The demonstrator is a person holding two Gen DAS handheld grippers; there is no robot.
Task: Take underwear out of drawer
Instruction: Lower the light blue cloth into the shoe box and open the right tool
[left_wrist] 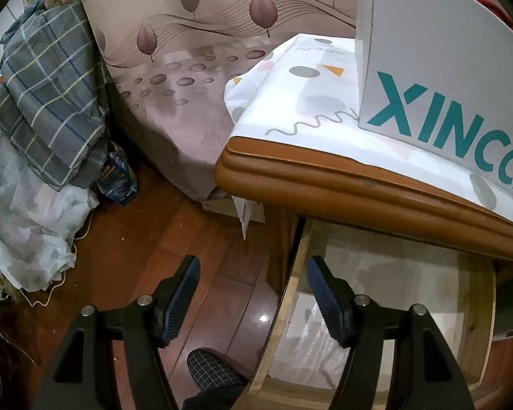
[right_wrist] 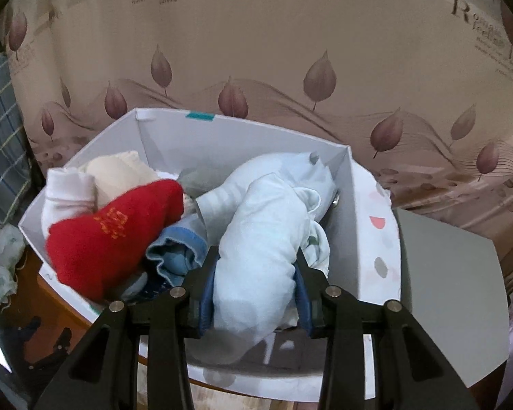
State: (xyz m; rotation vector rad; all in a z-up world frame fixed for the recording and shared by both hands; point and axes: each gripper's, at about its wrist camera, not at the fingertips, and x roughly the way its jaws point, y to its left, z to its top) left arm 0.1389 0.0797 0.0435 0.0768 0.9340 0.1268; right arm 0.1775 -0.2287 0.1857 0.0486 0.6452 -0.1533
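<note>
**Underwear held by right gripper above white box; drawer showing empty**

Underwear (right_wrist: 256,256), a pale blue rolled bundle, is sitting between the 2 fingers of the right gripper (right_wrist: 256,294). Both blue pads (right_wrist: 207,294) are pressing into its sides, so the jaws are standing narrowly apart and clamping on the cloth. The bundle's long axis is running away from the wrist camera, along the line of the fingers and slightly to the right; its near end is hanging below the pads, and its far end is curling over other pale cloth.

Just beyond the fingers, the white box (right_wrist: 355,239) is lying open at the top, directly under and ahead of the held bundle. A red garment (right_wrist: 113,235), a blue garment (right_wrist: 178,253) and cream socks (right_wrist: 119,174) are filling its left half. The right half, where the bundle is pointing, is looking like the likely release area; whether the bundle is resting on the contents or hanging clear cannot be told.

The left gripper (left_wrist: 253,294) is standing about half open and holding nothing. Its right finger is overlapping the drawer (left_wrist: 290,294), which is pulled out under the cabinet top (left_wrist: 325,177) with a bare floor in the part shown. The same white box is standing on that top, farther off. The right gripper is therefore the only one engaged with the underwear.
</note>
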